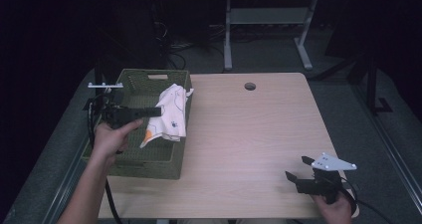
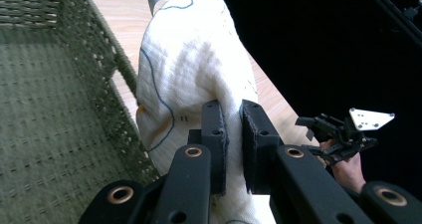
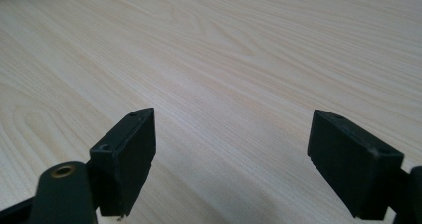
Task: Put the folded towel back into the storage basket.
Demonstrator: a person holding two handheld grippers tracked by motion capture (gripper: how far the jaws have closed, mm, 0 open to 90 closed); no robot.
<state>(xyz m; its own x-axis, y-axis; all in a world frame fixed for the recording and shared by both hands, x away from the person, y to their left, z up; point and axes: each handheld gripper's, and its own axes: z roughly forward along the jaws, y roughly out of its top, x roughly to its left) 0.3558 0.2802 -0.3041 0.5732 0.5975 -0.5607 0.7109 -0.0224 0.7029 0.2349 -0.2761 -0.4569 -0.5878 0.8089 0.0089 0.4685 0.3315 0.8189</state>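
Cloth [image 2: 194, 59] fold hidden between claw pads

Your left gripper [image 1: 158, 111] points level, its jaws pinched nearly together on cloth [image 2: 199, 59]. Your right gripper [image 1: 297, 169] sits low, jaws spread wide with nothing between them.

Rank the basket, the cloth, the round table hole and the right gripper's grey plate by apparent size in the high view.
1. green basket
2. white cloth, pinched in the left gripper
3. grey plate, though it sits nearer the camera
4. table hole
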